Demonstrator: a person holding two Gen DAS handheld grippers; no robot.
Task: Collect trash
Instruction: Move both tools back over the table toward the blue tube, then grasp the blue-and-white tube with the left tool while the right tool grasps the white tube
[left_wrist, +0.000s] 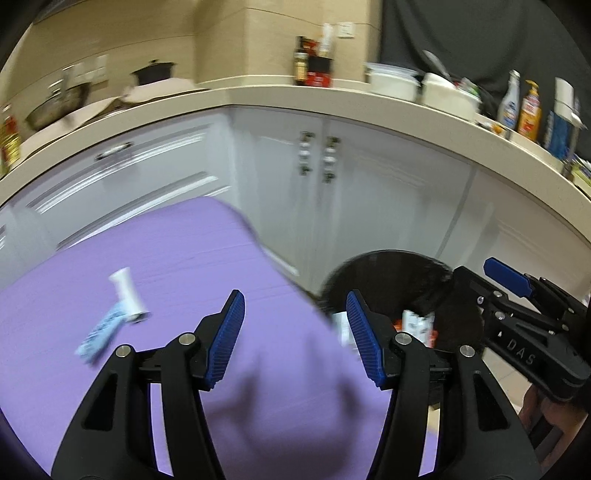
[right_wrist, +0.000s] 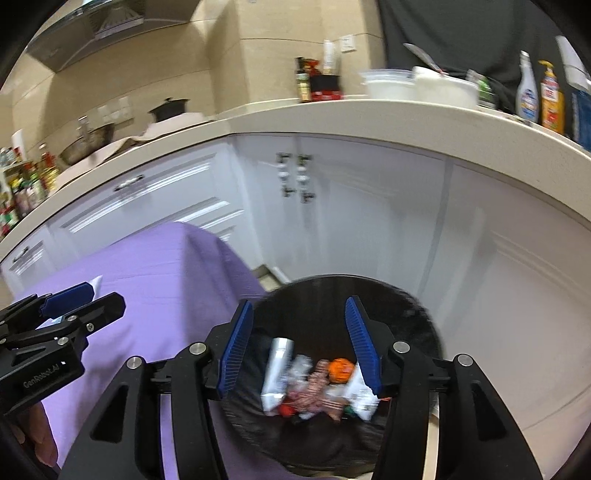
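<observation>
On the purple tablecloth (left_wrist: 166, 251) a white tube (left_wrist: 127, 295) lies next to a blue-and-white wrapper (left_wrist: 99, 332), left of my left gripper (left_wrist: 295, 299). That gripper is open and empty over the table's right edge. Beside the table on the floor stands a black trash bin (right_wrist: 406, 299). It holds a white carton (right_wrist: 277, 373), an orange item (right_wrist: 341, 369) and other blurred packaging. My right gripper (right_wrist: 299, 304) hangs open and empty directly above the bin's mouth. In the left wrist view the bin (left_wrist: 388, 266) is partly hidden behind the table edge and the right gripper.
White cabinet doors (left_wrist: 317, 158) run behind the table and bin under a beige counter (right_wrist: 332, 110). On the counter stand sauce bottles (right_wrist: 304, 83), white containers (right_wrist: 424, 86), detergent bottles (right_wrist: 550, 99) and a dark pot (right_wrist: 168, 107). A strip of tiled floor shows beside the bin.
</observation>
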